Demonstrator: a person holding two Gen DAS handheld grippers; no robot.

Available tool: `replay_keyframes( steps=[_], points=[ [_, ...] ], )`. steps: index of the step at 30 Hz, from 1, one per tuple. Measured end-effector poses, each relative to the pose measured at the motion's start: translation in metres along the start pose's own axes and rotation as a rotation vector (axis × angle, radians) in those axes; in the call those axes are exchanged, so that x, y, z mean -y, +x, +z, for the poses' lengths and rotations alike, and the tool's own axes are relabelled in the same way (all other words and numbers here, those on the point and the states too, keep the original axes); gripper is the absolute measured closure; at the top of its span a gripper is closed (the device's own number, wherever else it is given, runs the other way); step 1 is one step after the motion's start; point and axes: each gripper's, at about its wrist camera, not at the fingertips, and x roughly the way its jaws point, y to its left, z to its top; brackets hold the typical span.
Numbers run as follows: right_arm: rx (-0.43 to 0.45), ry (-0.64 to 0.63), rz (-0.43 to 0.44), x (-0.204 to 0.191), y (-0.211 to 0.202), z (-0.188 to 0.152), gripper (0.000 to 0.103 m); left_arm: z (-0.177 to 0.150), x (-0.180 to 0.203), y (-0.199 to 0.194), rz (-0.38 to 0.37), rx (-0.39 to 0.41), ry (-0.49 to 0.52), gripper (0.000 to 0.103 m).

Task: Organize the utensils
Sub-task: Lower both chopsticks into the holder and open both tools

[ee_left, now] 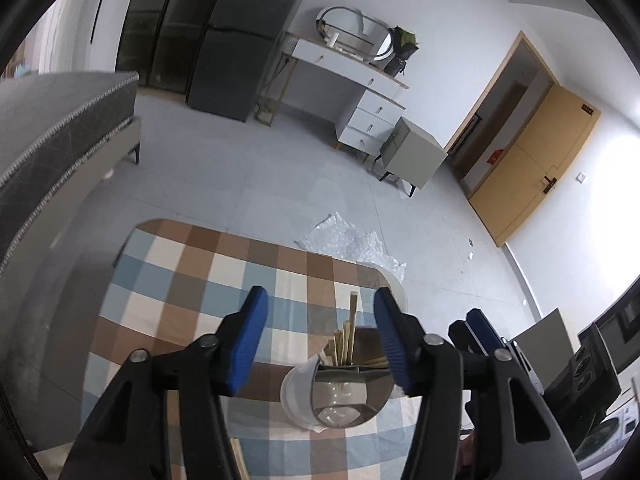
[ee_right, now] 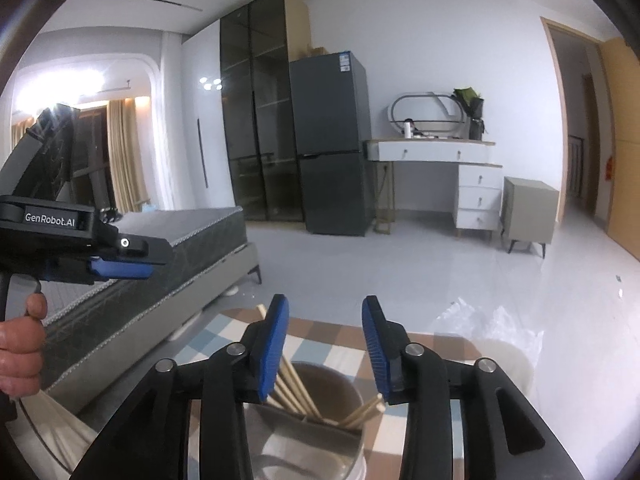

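The chopsticks (ee_left: pixel 347 340) stand bundled in the utensil holder (ee_left: pixel 340 392) at lower centre of the left wrist view, their long axis nearly upright, leaning a little toward the top of the frame. We see our left gripper (ee_left: pixel 320 340) spread wide and empty, the holder directly below and between its fingers. Our right gripper (ee_right: pixel 325 348) is likewise parted and holding nothing, over the same holder at the bottom of its view. Both sit close; we judge neither clearly nearer. The checked tablecloth (ee_left: pixel 200 280) lies beneath.
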Motion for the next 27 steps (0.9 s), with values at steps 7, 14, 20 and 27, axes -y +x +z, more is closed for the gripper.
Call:
replay_keyframes(
  steps=[7, 14, 20, 27],
  points=[
    [0.044, 0.035, -0.014, -0.013, -0.041, 0.004, 0.045, -0.010, 0.005, -0.037, 0.053, 0.059, 0.036, 0.030],
    [0.081, 0.067, -0.006, -0.031, -0.076, -0.001, 0.024, -0.034, 0.005, -0.066, 0.114, 0.098, 0.052, 0.020],
    [0.107, 0.097, 0.013, -0.048, -0.101, -0.009, 0.017, -0.053, 0.009, -0.087, 0.160, 0.134, 0.095, 0.017],
    [0.135, 0.110, 0.004, -0.064, -0.124, -0.021, 0.008, -0.072, 0.017, -0.107, 0.195, 0.169, 0.147, 0.016]
  ],
)
